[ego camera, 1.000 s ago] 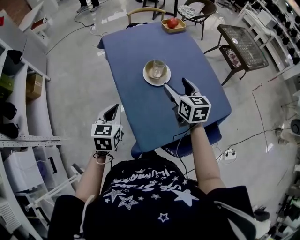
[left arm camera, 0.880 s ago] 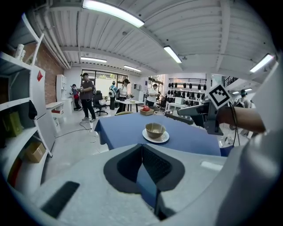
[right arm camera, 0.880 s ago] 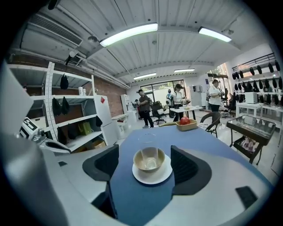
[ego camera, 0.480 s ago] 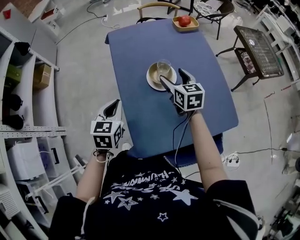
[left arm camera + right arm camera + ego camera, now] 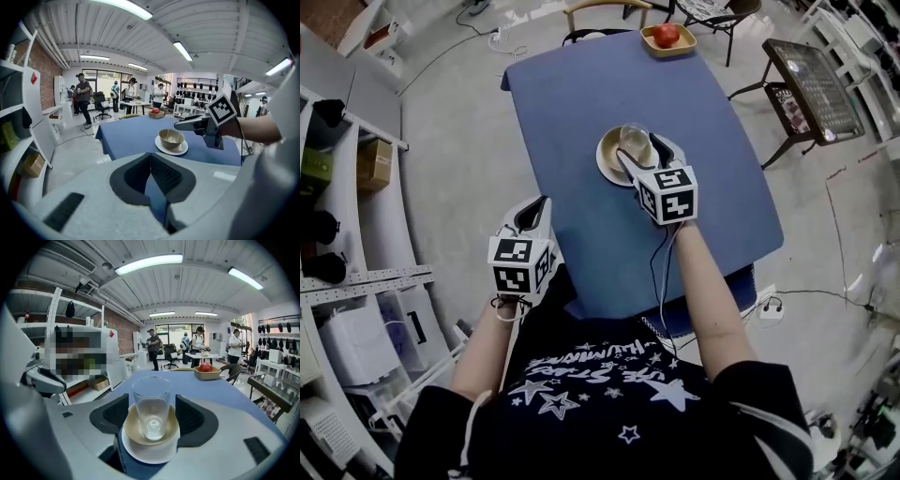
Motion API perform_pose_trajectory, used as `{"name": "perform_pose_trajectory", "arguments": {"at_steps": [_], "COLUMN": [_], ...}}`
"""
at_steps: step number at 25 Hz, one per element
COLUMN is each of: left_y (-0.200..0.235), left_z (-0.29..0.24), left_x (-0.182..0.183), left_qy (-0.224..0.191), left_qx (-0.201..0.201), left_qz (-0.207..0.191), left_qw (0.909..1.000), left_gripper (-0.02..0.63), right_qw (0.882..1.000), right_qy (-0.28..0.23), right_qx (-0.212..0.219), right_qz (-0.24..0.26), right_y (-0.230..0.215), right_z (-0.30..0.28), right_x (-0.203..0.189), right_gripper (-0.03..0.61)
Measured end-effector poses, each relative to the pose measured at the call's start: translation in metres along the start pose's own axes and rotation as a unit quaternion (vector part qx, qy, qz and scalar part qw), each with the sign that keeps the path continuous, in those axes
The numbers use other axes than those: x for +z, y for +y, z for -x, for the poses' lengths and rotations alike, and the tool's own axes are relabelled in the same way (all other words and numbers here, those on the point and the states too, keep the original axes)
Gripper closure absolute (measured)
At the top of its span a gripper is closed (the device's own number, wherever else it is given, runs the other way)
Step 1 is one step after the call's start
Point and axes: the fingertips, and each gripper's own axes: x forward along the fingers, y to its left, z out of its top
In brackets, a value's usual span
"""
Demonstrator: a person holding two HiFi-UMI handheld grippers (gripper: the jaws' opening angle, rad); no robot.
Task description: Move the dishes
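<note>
A clear glass [image 5: 151, 401] stands in a beige bowl [image 5: 131, 427] on a white plate [image 5: 149, 456], mid-way along the blue table [image 5: 572, 103]. My right gripper [image 5: 151, 423] is open, with one jaw on each side of the bowl, low over the plate. In the head view this gripper [image 5: 640, 152] covers the near side of the stack, and the plate's rim [image 5: 606, 159] shows to its left. My left gripper [image 5: 532, 214] hangs at the table's left edge, shut and empty. From its view [image 5: 150, 157] the bowl [image 5: 171, 138] lies ahead right.
A wooden tray holding a red apple [image 5: 667, 36] sits at the table's far edge, with a chair [image 5: 598, 9] behind it. A black side table [image 5: 814, 80] stands to the right and grey shelves [image 5: 342, 197] to the left. Several people stand far off.
My right gripper has moved forward along the table until its jaws straddle the bowl. The left gripper has drifted slightly toward the table edge.
</note>
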Motion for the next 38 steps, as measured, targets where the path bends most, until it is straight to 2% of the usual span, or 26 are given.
{"name": "perform_pose_trajectory", "arguments": {"at_steps": [10,12,20,30,38], "left_y": [0.027,0.032,0.03,0.034,0.048], "left_z": [-0.038,-0.041,-0.046,-0.044,-0.062], "left_x": [0.0,-0.001,-0.007,-0.001,0.029], "left_qy": [0.023,0.026,0.036,0.022,-0.005], "left_qx": [-0.058,-0.062,-0.076,-0.08,-0.075], "left_qz": [-0.003,0.001,0.012,0.008,-0.003], "left_qw": [0.998,0.9977,0.9964,0.9965,0.9972], "left_gripper": [0.594,0.594,0.594,0.594,0.594], "right_qw": [0.998,0.998,0.998,0.998,0.998], "right_qy": [0.018,0.021,0.039,0.001,-0.007], "right_qx": [-0.058,-0.061,-0.049,-0.055,-0.066], "right_qz": [-0.005,-0.006,0.001,0.002,0.007], "right_y": [-0.005,-0.007,-0.003,-0.008,-0.042], "right_z": [-0.029,-0.032,-0.031,-0.01,-0.03], "right_x": [-0.003,-0.002,0.002,0.05,0.081], "right_gripper": [0.276,0.295,0.298,0.298,0.298]}}
